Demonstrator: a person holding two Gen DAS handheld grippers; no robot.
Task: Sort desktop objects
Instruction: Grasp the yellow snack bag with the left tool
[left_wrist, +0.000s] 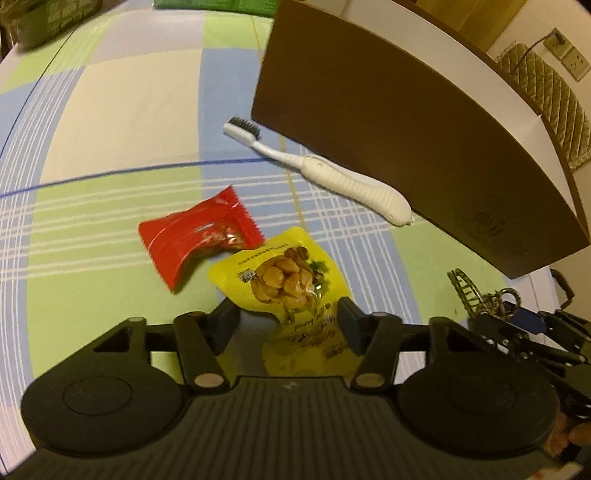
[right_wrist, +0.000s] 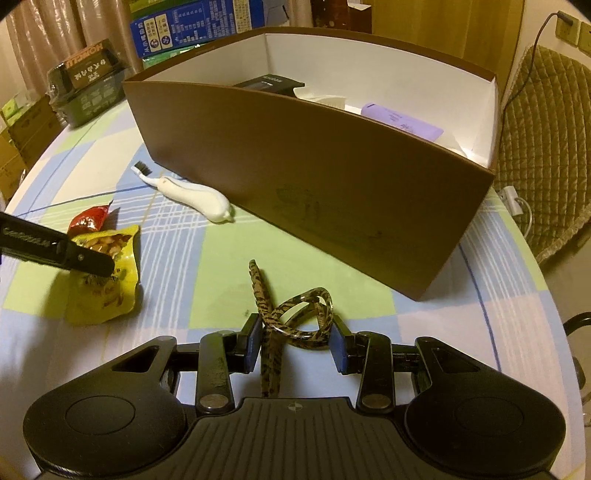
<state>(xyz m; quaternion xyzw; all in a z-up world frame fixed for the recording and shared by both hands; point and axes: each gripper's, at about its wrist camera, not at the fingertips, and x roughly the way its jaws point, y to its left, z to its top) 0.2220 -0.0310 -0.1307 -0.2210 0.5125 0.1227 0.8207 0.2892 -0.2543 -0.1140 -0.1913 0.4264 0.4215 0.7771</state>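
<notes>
My left gripper (left_wrist: 288, 321) points down at a yellow snack pouch (left_wrist: 280, 277) on the checked tablecloth. Its pads press on the pouch's crumpled lower half. A red snack packet (left_wrist: 195, 236) touches the pouch's upper left corner. A white toothbrush (left_wrist: 332, 177) lies along the foot of the brown box (left_wrist: 406, 147). In the right wrist view my right gripper (right_wrist: 295, 343) is shut on a leopard-print hair clip (right_wrist: 306, 314), held in front of the brown box (right_wrist: 314, 184). The left gripper's finger (right_wrist: 74, 254) rests on the pouch (right_wrist: 107, 291) at the left.
The box is open-topped and white inside, and holds a purple item (right_wrist: 402, 120) and a black item (right_wrist: 269, 85). A black basket (right_wrist: 88, 88) and a blue carton (right_wrist: 192, 26) stand at the far side. A quilted chair (right_wrist: 546, 147) stands at the right.
</notes>
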